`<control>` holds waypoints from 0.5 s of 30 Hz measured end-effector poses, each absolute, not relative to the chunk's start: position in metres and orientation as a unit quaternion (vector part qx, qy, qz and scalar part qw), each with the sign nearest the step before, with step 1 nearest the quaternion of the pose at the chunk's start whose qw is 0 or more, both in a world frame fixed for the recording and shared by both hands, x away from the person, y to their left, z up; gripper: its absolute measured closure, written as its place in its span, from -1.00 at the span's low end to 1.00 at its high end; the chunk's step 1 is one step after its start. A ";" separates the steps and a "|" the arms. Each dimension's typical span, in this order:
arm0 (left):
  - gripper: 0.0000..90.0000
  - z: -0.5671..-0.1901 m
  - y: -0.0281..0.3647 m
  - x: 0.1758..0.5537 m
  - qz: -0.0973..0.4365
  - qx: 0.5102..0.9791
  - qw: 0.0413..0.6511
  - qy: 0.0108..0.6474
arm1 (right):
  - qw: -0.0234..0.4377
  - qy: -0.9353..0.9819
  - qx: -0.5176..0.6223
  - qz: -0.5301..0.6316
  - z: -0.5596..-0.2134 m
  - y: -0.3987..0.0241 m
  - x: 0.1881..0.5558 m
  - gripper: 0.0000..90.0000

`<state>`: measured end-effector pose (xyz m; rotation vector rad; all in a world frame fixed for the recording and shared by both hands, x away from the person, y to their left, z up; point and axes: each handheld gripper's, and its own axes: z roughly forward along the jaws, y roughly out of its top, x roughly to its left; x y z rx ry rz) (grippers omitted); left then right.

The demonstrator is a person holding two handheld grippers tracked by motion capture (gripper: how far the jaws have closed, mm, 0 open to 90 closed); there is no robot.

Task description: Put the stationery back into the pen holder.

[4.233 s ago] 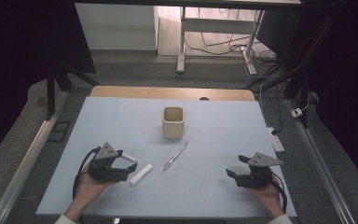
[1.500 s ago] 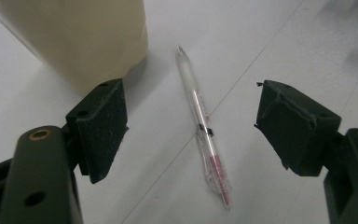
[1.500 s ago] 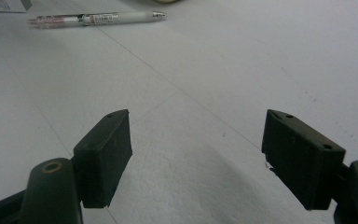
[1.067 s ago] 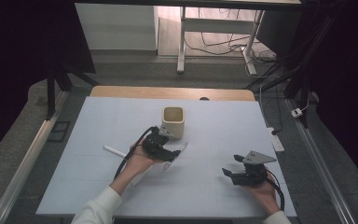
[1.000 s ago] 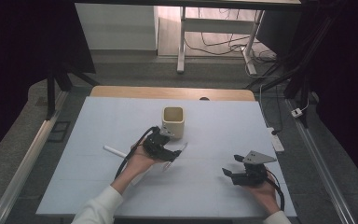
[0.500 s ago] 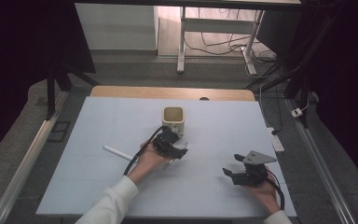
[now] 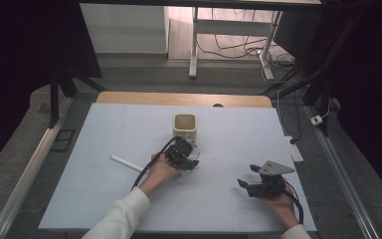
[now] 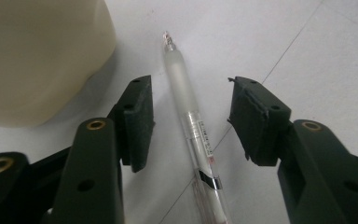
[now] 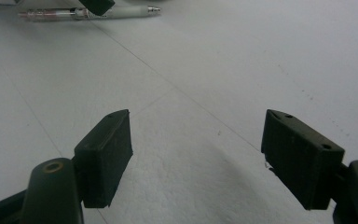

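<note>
Chalk-white stick (image 7: 126,163) is lying off to the left of the left gripper (image 7: 191,158), a fair way out from it, alone on the pale table (image 7: 104,199). Moving right, that left gripper is sitting low over the table just in front of the cream cup (image 7: 185,127), with the person's left hand (image 7: 161,172) behind it and a white sleeve (image 7: 122,219) trailing back toward the near edge. In the left gripper view the clear pen (image 8: 189,119) is lying lengthwise between its two black jaws, tip pointing away past them, and the cup is bulging in just beside the left jaw. The jaws have just been closing in on the pen, but there's a gap on both sides, so the pads (image 8: 140,119) aren't pressing it; nothing is gripped. Further right, well apart from all that, the right gripper (image 7: 246,182) is resting in the right hand (image 7: 281,201) with its jaws spread wide and only bare table between them; its own view is catching the pen far off at the top left.
</note>
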<state>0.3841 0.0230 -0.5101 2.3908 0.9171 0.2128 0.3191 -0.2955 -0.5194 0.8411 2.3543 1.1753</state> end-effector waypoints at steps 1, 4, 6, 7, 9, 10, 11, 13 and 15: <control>0.14 -0.511 0.023 0.384 0.078 0.893 0.281 0.342 | 0.188 0.838 0.300 0.416 -0.520 -0.295 0.319 -0.47; 0.20 -0.512 0.022 0.385 0.078 0.894 0.278 0.341 | 0.187 0.838 0.299 0.417 -0.521 -0.295 0.319 -0.47; 0.23 -0.513 0.022 0.386 0.077 0.895 0.276 0.342 | 0.190 0.839 0.299 0.414 -0.520 -0.295 0.319 -0.47; 0.24 -0.514 0.022 0.386 0.075 0.895 0.275 0.342 | 0.191 0.837 0.300 0.416 -0.520 -0.295 0.319 -0.47; 0.31 -0.514 0.021 0.386 0.074 0.897 0.272 0.340 | 0.190 0.837 0.301 0.416 -0.519 -0.296 0.320 -0.47; 0.31 -0.515 0.021 0.386 0.073 0.897 0.272 0.341 | 0.190 0.837 0.301 0.416 -0.519 -0.296 0.320 -0.47; 0.33 -0.515 0.021 0.386 0.072 0.897 0.272 0.341 | 0.190 0.837 0.302 0.415 -0.520 -0.296 0.320 -0.47; 0.37 -0.516 0.020 0.386 0.068 0.897 0.271 0.342 | 0.191 0.837 0.301 0.414 -0.520 -0.295 0.320 -0.47; 0.41 -0.517 0.020 0.387 0.063 0.897 0.272 0.343 | 0.190 0.839 0.300 0.413 -0.520 -0.295 0.320 -0.47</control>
